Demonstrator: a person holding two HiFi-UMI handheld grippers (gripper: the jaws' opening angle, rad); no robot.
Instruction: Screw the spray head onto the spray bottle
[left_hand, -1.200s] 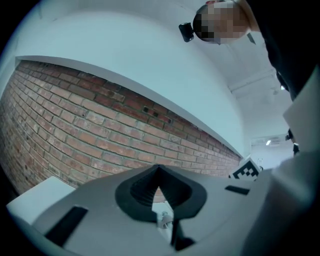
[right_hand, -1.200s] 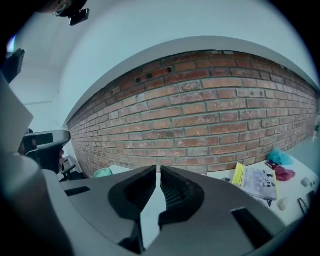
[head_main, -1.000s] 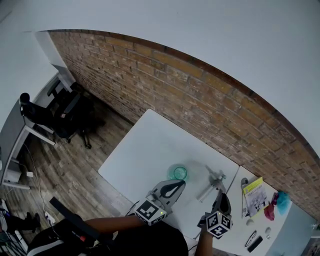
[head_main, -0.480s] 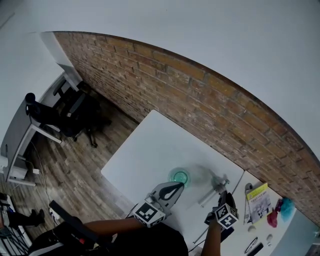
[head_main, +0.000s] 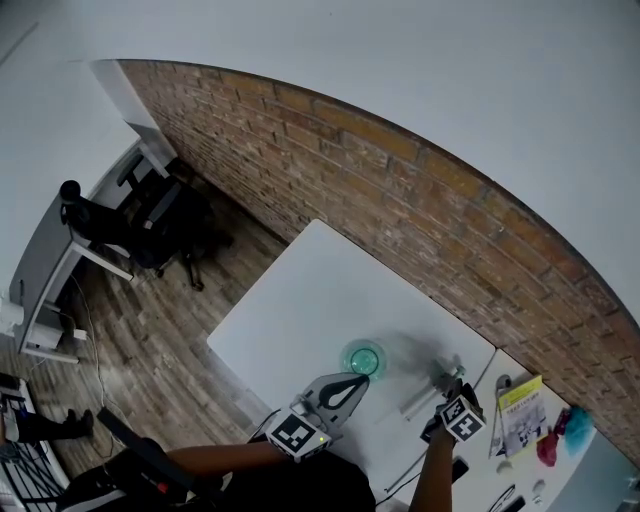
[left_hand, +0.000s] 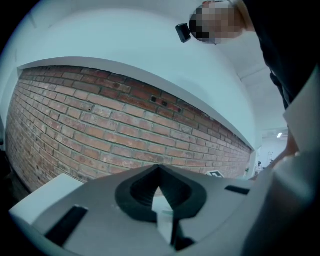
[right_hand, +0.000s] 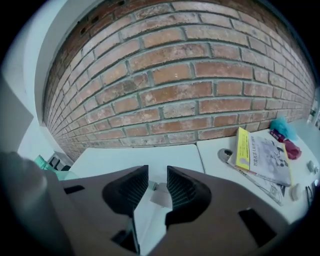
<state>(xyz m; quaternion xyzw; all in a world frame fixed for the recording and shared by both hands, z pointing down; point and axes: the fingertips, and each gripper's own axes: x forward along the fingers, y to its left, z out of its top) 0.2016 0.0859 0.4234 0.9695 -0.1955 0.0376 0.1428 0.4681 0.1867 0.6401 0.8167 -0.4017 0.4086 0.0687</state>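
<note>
A clear green spray bottle (head_main: 363, 356) stands open-topped on the white table (head_main: 300, 300); it also shows at the left edge of the right gripper view (right_hand: 47, 165). The grey spray head (head_main: 443, 376) lies on the table to its right, its tube pointing toward me. My right gripper (head_main: 450, 392) is lowered over the head, its jaws just having been opening. The head (right_hand: 161, 196) lies in the gap between them, with the pads not pressing on it. My left gripper (head_main: 360, 380) hovers just short of the bottle, shut and empty (left_hand: 159, 169).
A second white table (head_main: 520, 470) adjoins on the right, carrying a yellow-edged booklet (head_main: 522, 408), a metal tool (head_main: 500, 383) and teal and pink items (head_main: 560, 435). A brick wall (head_main: 400, 200) runs behind. An office chair (head_main: 150, 215) stands at the far left.
My right gripper has dropped and moved forward to the spray head, and its jaws have parted. The left gripper has stayed by the bottle, still shut.
</note>
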